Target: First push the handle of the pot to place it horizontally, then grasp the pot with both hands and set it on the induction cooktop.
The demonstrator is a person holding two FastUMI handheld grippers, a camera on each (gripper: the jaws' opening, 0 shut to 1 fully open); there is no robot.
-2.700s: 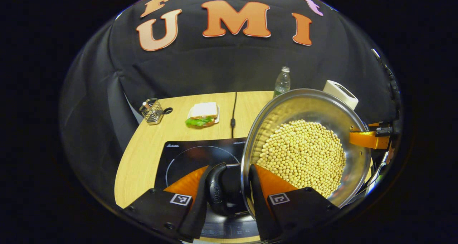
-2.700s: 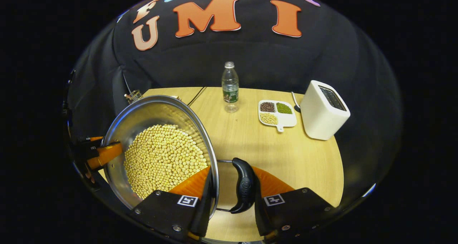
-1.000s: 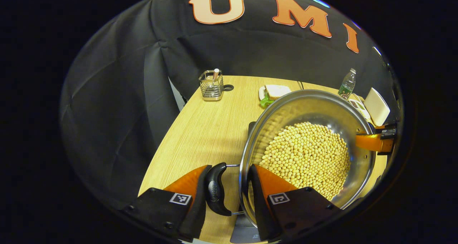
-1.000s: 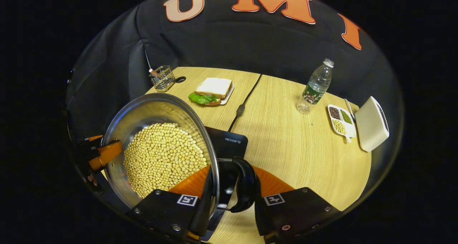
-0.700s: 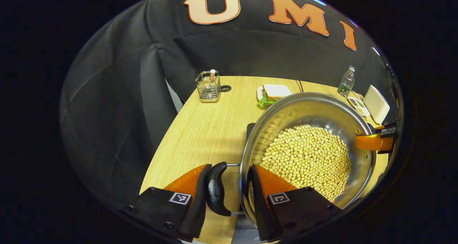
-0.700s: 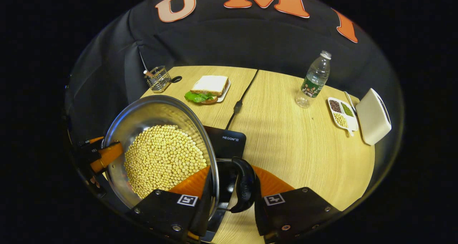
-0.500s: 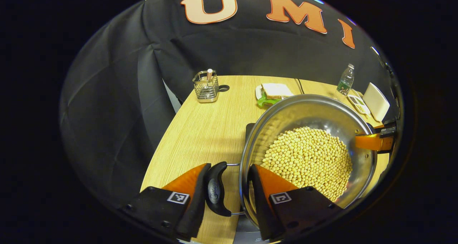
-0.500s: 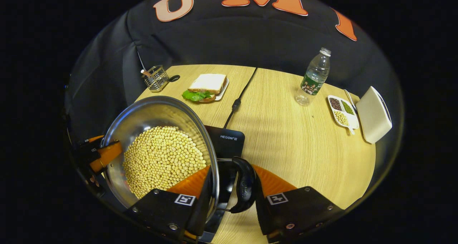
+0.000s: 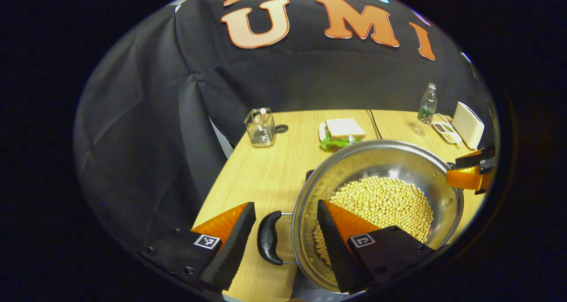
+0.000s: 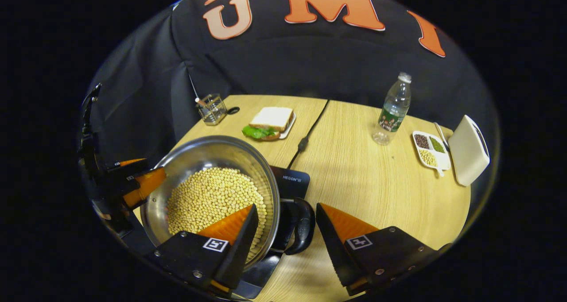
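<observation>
- The steel pot (image 9: 381,169), holding a bed of soybeans (image 9: 383,204), sits on the black induction cooktop (image 10: 290,182), whose corner shows past the pot's rim in the right gripper view.
- The pot carries a black side handle on each flank: one (image 9: 267,238) shows in the left gripper view, the other (image 10: 303,226) in the right gripper view, and both lie level with the rim.
- The left gripper (image 9: 283,244) is spread wide. Its fingers straddle the handle and the pot's wall with a gap on each side, one finger outside the handle and the other above the soybeans inside the rim.
- The right gripper (image 10: 285,238) is likewise spread. One finger stands over the soybeans inside the pot and the other stands outside its handle, with neither pressing on anything.
- Each gripper shows at the far side of the pot in the other's view.
- The cooktop lies at the near edge of the wooden table (image 10: 354,178), and a black cable (image 10: 310,131) runs from it toward the back wall.
- Behind the pot lies a sandwich on a plate (image 10: 270,120), with a wire utensil holder (image 10: 211,109) near the table's back left corner.
- Well apart on the right stand a clear water bottle (image 10: 392,109), a white divided dish of beans (image 10: 429,149) and a white toaster (image 10: 467,149) just beside that dish.
</observation>
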